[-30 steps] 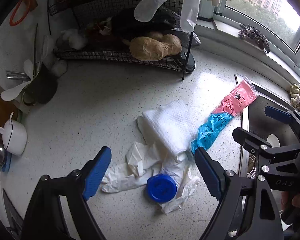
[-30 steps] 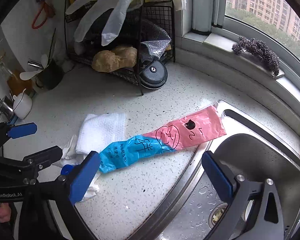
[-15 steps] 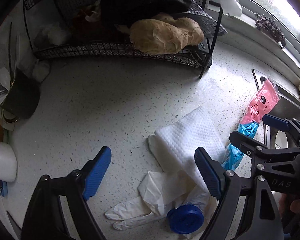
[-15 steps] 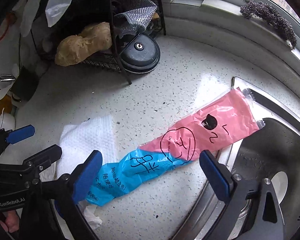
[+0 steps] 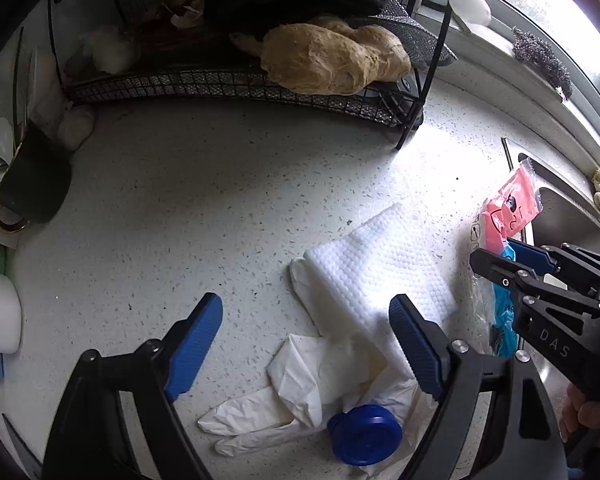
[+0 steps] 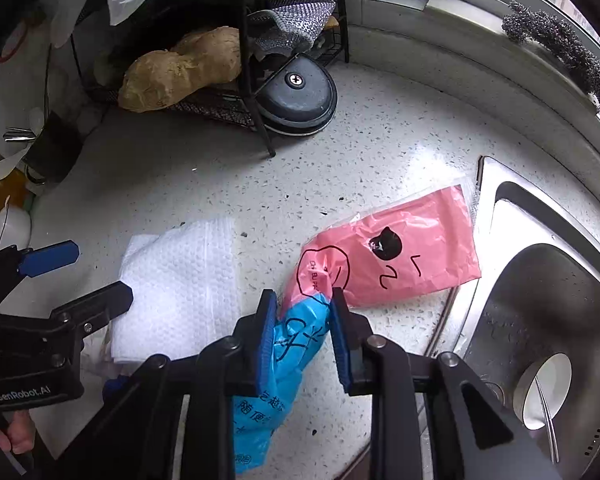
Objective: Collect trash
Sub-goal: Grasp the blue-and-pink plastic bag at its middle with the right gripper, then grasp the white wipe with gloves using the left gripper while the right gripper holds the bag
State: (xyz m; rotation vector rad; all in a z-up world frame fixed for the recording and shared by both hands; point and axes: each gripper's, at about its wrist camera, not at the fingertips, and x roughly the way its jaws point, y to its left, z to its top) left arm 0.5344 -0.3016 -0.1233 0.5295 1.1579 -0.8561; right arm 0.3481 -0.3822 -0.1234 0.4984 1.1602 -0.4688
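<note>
Right hand-held gripper (image 6: 302, 330) angled steeply down, jaws just closed in, blue pads pinching the pink-and-blue plastic bag (image 6: 392, 256). Left hand-held gripper (image 5: 306, 346) also angled steeply down, jaws wide apart, holding nothing.

Both wrist cameras look steeply down at the counter (image 5: 204, 200) from close above. The left view faces the rack (image 5: 236, 84) at the back edge; the right view sits nearer the sink (image 6: 540, 320). Both share the towel (image 5: 384, 268) and wrapper (image 6: 384, 264).
</note>
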